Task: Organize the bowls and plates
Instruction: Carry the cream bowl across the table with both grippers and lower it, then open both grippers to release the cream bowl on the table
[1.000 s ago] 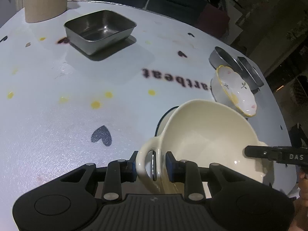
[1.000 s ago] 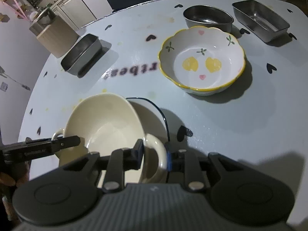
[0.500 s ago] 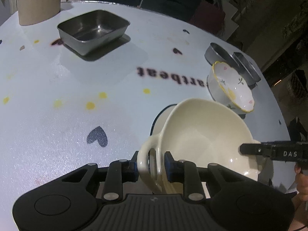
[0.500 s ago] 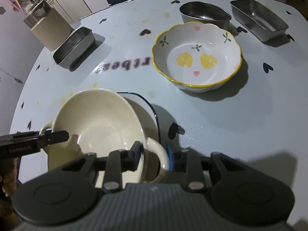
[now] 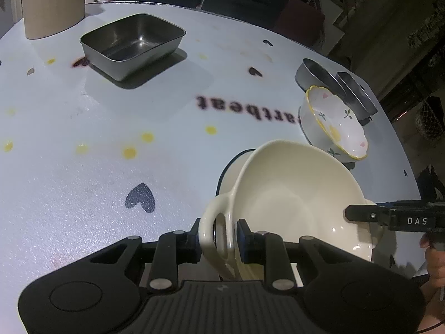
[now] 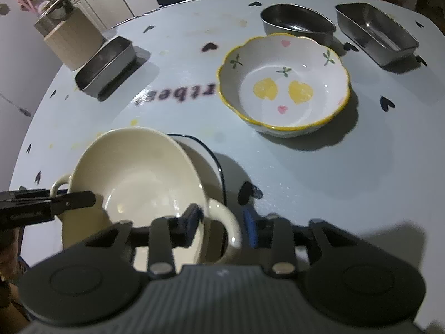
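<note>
A cream two-handled bowl (image 5: 294,203) rests tilted over a white plate with a dark blue rim (image 6: 205,150). My left gripper (image 5: 218,235) is shut on the bowl's left handle. In the right wrist view my right gripper (image 6: 221,222) stands around the bowl's right handle (image 6: 225,222), with a gap between the right pad and the handle. The bowl (image 6: 133,178) also shows there. A flowered bowl with a yellow scalloped rim (image 6: 283,86) stands to the right, also in the left wrist view (image 5: 333,122).
A rectangular steel tray (image 5: 133,44) and a beige canister (image 5: 52,2) stand at the far left. An oval steel dish (image 6: 297,23) and another steel tray (image 6: 375,32) stand behind the flowered bowl. The table edge (image 6: 434,194) is near on the right.
The right gripper's jaws have widened around the handle they were clamping. The bowl has dropped lower towards the plate. The left gripper keeps its hold.
</note>
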{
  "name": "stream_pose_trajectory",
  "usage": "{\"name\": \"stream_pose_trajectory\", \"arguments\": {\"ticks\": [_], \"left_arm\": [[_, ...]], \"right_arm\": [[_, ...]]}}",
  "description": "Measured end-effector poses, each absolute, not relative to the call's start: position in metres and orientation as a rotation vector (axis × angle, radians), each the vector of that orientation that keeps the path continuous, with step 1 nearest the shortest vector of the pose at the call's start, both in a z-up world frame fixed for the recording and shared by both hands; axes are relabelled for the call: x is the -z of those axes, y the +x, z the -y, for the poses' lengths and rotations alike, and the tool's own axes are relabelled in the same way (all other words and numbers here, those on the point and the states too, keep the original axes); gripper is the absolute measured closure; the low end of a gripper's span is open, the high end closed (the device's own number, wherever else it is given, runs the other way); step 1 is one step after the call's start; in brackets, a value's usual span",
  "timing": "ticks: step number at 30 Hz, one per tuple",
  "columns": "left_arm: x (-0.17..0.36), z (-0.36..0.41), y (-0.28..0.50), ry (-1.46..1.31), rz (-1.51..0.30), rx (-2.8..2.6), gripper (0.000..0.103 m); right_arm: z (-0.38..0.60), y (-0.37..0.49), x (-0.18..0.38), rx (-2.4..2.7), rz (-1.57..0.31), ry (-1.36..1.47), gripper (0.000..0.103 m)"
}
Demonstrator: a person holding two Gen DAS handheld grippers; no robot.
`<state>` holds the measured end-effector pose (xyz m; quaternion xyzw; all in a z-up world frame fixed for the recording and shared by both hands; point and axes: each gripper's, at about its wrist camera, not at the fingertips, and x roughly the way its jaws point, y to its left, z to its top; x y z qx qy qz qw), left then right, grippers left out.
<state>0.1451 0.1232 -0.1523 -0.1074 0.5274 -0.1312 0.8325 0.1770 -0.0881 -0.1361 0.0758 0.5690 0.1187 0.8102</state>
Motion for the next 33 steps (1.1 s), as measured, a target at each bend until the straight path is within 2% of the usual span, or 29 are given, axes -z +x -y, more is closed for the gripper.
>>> {"name": "stream_pose_trajectory", "arguments": {"ticks": [7, 13, 19, 23, 26, 30, 31, 33], "left_arm": [[0.151, -0.122, 0.144, -0.218, -1.116, 0.277, 0.073], [0.144, -0.119, 0.139, -0.2, -1.096, 0.288, 0.06], [0.136, -0.113, 0.133, -0.176, -1.087, 0.285, 0.043], [0.133, -0.111, 0.129, -0.162, -1.084, 0.27, 0.027], [0.129, -0.111, 0.126, -0.159, -1.076, 0.26, 0.021], [0.119, -0.108, 0.124, -0.154, -1.054, 0.247, 0.012], [0.115, -0.106, 0.124, -0.149, -1.041, 0.244, 0.012], [0.106, -0.101, 0.122, -0.138, -1.009, 0.237, 0.011]], "right_arm": [[0.089, 0.176, 0.137, -0.258, -1.221, 0.163, 0.055], [0.093, 0.174, 0.138, -0.278, -1.219, 0.19, 0.055], [0.094, 0.167, 0.134, -0.312, -1.19, 0.189, 0.051], [0.097, 0.16, 0.131, -0.335, -1.173, 0.186, 0.047], [0.098, 0.156, 0.129, -0.352, -1.163, 0.186, 0.037], [0.099, 0.152, 0.124, -0.374, -1.135, 0.192, 0.018], [0.1, 0.151, 0.122, -0.381, -1.125, 0.195, 0.011], [0.101, 0.15, 0.117, -0.396, -1.101, 0.204, 0.003]]}}
